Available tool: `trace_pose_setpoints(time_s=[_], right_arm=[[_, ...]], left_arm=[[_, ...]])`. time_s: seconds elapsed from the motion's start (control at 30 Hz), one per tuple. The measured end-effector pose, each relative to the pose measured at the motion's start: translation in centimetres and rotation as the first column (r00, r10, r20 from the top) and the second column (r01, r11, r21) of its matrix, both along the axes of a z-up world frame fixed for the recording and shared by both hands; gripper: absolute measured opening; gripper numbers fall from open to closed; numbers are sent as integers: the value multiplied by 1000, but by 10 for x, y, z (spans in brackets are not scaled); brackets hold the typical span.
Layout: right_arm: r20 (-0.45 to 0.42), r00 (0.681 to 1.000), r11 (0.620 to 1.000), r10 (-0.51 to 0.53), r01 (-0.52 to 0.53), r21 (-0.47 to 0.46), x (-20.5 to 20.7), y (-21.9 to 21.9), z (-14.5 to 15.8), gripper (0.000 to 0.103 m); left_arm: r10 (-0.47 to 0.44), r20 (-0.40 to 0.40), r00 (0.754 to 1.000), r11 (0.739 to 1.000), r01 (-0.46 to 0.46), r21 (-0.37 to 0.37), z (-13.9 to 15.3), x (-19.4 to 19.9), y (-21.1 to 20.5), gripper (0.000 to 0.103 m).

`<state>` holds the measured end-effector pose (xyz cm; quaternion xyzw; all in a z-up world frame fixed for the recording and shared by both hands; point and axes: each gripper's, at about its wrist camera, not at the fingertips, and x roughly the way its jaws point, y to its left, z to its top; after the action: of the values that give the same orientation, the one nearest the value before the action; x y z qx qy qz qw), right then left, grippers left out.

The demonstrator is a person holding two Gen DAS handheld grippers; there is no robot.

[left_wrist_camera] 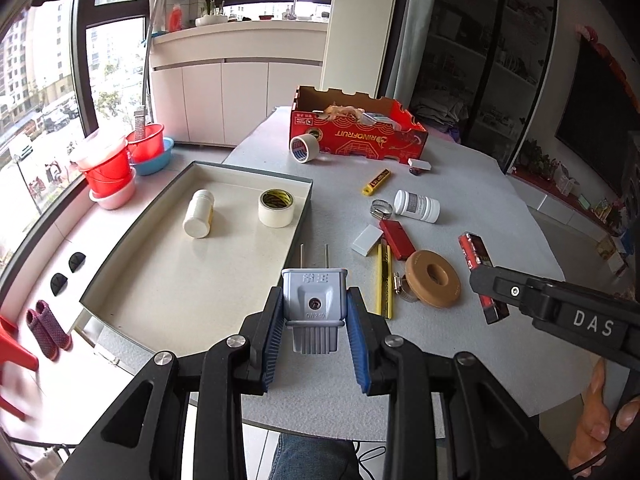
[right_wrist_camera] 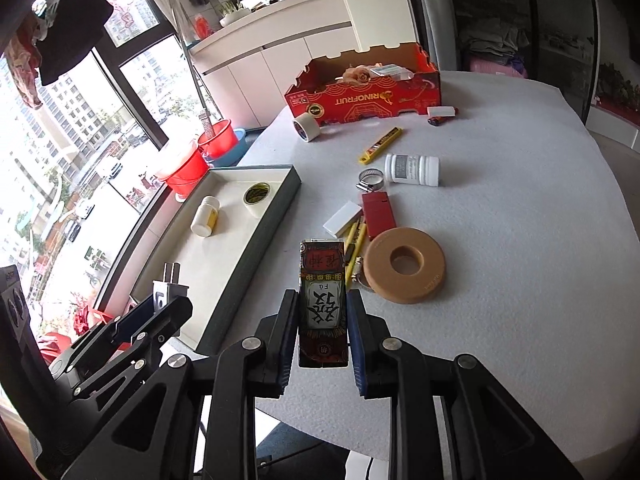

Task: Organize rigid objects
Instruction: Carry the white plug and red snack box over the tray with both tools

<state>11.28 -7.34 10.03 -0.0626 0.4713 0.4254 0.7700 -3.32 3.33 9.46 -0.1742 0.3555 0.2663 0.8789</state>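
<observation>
Plug (left_wrist_camera: 314, 308) clamped in left gripper (left_wrist_camera: 314, 312), card box (right_wrist_camera: 322, 304) in right gripper (right_wrist_camera: 322, 312); drop needed in tray (left_wrist_camera: 120, 256) at 10 o'clock.

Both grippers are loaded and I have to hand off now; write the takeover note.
Left gripper: shut on the grey two-pin plug, raised at the tray's near right corner.
Right gripper: shut on the red card box, raised over the table.
Done: white bottle and yellow-core tape roll lie in the tray.
Left: tray both held items, then the tan disc, labelled bottle, hose clamp, red case, white block, yellow cutters and tape by the fruit box.
</observation>
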Motion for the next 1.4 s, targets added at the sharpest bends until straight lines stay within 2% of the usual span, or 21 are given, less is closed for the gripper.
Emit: trace_pose_setpoints(time_s=[0.3,0.63,1.4], right_arm=[[20,991,991,131,-131,1,-22,59,6,25],[17,980,980,200,-200,-10,-33,100,2,25],[-11,966,962,258,-258,-85,-32,152,-26,25]], left_arm=[[126,51,991,991,-128,25,20,-28,48,33],[240,46,970,969,-242,42,20,-45,95,33],[282,-67,957,959,-282,8,-24,-38,141,33]])
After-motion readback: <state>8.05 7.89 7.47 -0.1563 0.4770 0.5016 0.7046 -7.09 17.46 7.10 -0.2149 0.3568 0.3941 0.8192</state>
